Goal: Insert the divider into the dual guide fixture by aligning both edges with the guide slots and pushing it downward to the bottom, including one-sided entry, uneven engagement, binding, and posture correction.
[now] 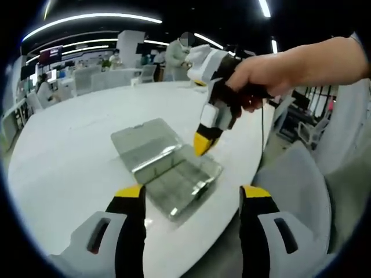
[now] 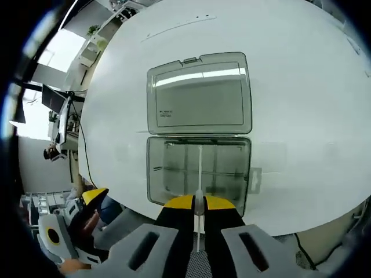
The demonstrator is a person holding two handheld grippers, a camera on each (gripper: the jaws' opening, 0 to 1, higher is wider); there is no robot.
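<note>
A clear grey plastic box lies open on the white table, its lid (image 2: 200,95) folded flat beyond the base (image 2: 174,174). My right gripper (image 2: 199,202) is shut on a thin white divider (image 2: 200,168), seen edge-on, which runs across the middle of the base. In the left gripper view the same box (image 1: 165,165) sits ahead. The right gripper (image 1: 203,145), held by a hand, points down at the box's right side. My left gripper (image 1: 192,194) stands open, short of the box, with nothing between its jaws. The left gripper (image 2: 93,197) also shows low at the left of the right gripper view.
The box lies near the edge of the round white table (image 1: 69,150). A small clear piece (image 2: 255,176) lies just right of the base. Grey chairs (image 1: 301,185) stand by the table's edge. People, desks and chairs (image 1: 87,78) are far behind.
</note>
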